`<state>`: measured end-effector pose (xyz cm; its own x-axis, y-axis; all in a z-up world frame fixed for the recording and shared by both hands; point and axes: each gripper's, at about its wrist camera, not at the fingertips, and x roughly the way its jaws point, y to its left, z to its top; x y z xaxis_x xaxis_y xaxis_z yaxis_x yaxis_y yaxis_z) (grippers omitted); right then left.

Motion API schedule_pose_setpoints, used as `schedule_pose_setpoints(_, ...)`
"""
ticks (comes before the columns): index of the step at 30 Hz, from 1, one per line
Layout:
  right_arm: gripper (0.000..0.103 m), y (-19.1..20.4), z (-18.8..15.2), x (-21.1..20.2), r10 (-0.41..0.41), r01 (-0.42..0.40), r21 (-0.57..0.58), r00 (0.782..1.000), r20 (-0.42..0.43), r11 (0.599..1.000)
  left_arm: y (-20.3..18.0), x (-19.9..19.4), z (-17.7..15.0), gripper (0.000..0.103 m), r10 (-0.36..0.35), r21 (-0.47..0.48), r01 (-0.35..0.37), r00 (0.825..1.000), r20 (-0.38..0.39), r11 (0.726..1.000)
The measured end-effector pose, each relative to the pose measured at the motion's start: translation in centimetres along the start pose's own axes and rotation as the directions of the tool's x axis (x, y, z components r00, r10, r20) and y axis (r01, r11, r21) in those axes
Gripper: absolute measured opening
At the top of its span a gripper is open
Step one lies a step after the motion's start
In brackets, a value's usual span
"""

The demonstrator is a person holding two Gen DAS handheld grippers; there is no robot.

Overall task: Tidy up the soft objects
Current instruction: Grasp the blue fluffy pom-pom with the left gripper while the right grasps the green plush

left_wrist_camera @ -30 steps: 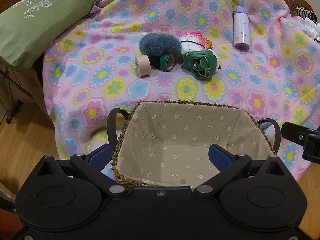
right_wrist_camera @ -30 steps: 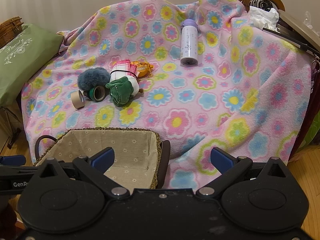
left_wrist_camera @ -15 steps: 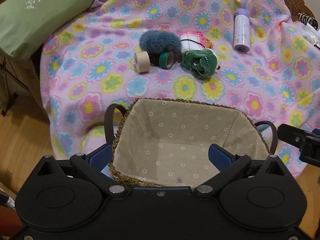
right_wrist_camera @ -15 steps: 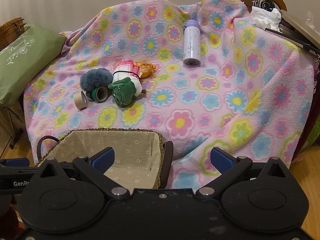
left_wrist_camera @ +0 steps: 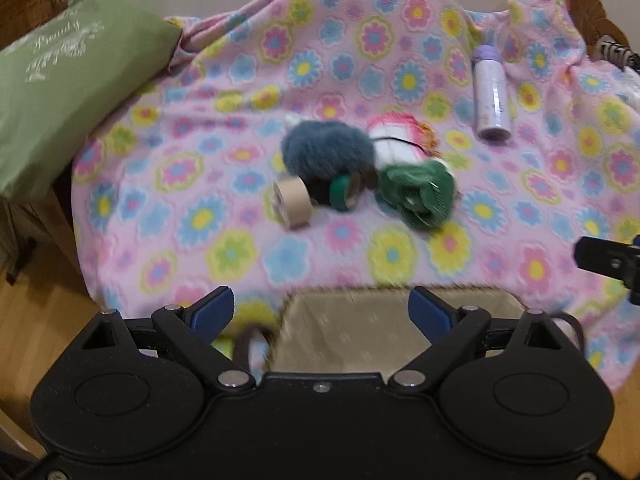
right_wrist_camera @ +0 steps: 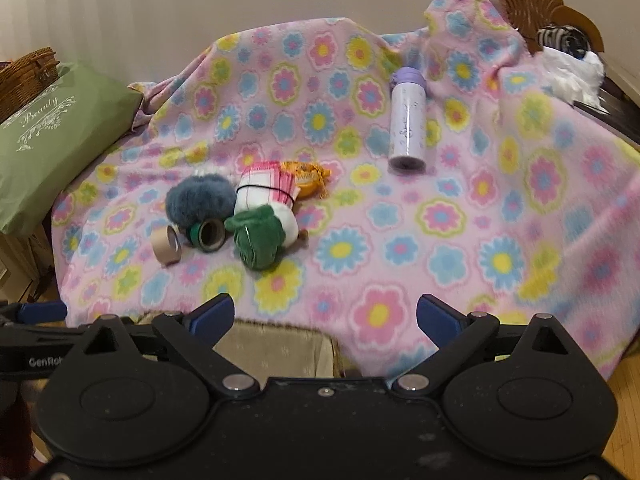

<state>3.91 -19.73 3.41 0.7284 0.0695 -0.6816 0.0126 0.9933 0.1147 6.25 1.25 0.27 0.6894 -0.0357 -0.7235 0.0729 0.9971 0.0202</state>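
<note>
We read this as the approach step, nothing picked yet: left gripper [left_wrist_camera: 322, 306] and right gripper [right_wrist_camera: 325, 314] both hang over the lined basket [left_wrist_camera: 384, 332] at the near edge of the floral blanket [right_wrist_camera: 460, 216], fingers spread wide and holding nothing. The soft items sit clustered mid-blanket, touching one another: blue fluffy ball [right_wrist_camera: 200, 200], green plush [right_wrist_camera: 258, 240] and banded pink cloth roll [right_wrist_camera: 268, 188], with two tape rolls [right_wrist_camera: 188, 240] against them and a purple bottle [right_wrist_camera: 408, 120] well apart. Our judgement for the next move: reach forward, close on one soft piece, likely the green plush, without dragging the tape.
</note>
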Motion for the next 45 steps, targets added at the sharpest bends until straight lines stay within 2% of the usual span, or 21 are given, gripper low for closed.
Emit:
schedule_pose_setpoints(9, 0.099, 1.0, 2.7, 5.9, 0.013, -0.015, -0.026, 0.996, -0.088, 1.000, 1.7, 5.9, 2.5, 0.092, 0.010, 0.008, -0.010, 0.997, -0.075, 1.000)
schedule_pose_setpoints(20, 0.100, 3.7, 5.0, 11.9, 0.051, -0.065, -0.082, 0.985, -0.164, 0.995, 3.0, 10.9, 4.9, 0.091, -0.001, -0.012, 0.000, 0.993, -0.118, 1.000)
schedule_pose_setpoints(26, 0.100, 5.2, 5.6, 14.8, 0.049, -0.073, -0.123, 0.980, -0.193, 0.990, 3.8, 12.5, 5.7, 0.091, 0.001, 0.004, 0.000, 0.995, -0.101, 1.000)
schedule_pose_setpoints(31, 0.100, 6.1, 6.0, 16.9, 0.048, -0.079, -0.143, 0.976, -0.211, 0.987, 4.3, 13.5, 6.0, 0.091, -0.036, -0.017, 0.034, 0.995, -0.091, 0.999)
schedule_pose_setpoints(35, 0.100, 6.4, 6.3, 18.1, 0.047, -0.080, -0.154, 0.977, -0.207, 0.985, 4.1, 14.0, 6.1, 0.090, -0.045, -0.018, 0.044, 0.995, -0.089, 0.999)
schedule_pose_setpoints(38, 0.099, 6.5, 6.5, 19.1, 0.015, -0.049, -0.174, 0.982, -0.189, 0.983, 3.8, 14.5, 6.2, 0.089, -0.049, -0.001, 0.049, 0.995, -0.089, 0.999)
schedule_pose_setpoints(40, 0.096, 6.2, 6.6, 19.7, 0.005, -0.039, -0.184, 0.983, -0.185, 0.982, 3.7, 14.9, 6.4, 0.089, -0.044, 0.005, 0.044, 0.995, -0.090, 0.999)
schedule_pose_setpoints(42, 0.090, 5.4, 6.8, 20.0, 0.043, -0.072, -0.153, 0.981, -0.188, 0.986, 3.8, 15.1, 6.4, 0.089, -0.036, 0.006, 0.036, 0.995, -0.093, 0.999)
schedule_pose_setpoints(44, 0.068, 4.7, 7.0, 20.1, 0.115, -0.138, -0.103, 0.972, -0.205, 0.985, 3.8, 15.0, 6.6, 0.090, -0.035, 0.009, 0.036, 0.996, -0.085, 0.999)
schedule_pose_setpoints(45, 0.066, 4.6, 7.1, 20.2, 0.140, -0.160, -0.082, 0.967, -0.212, 0.984, 3.8, 14.9, 6.6, 0.090, -0.035, 0.014, 0.037, 0.996, -0.079, 0.999)
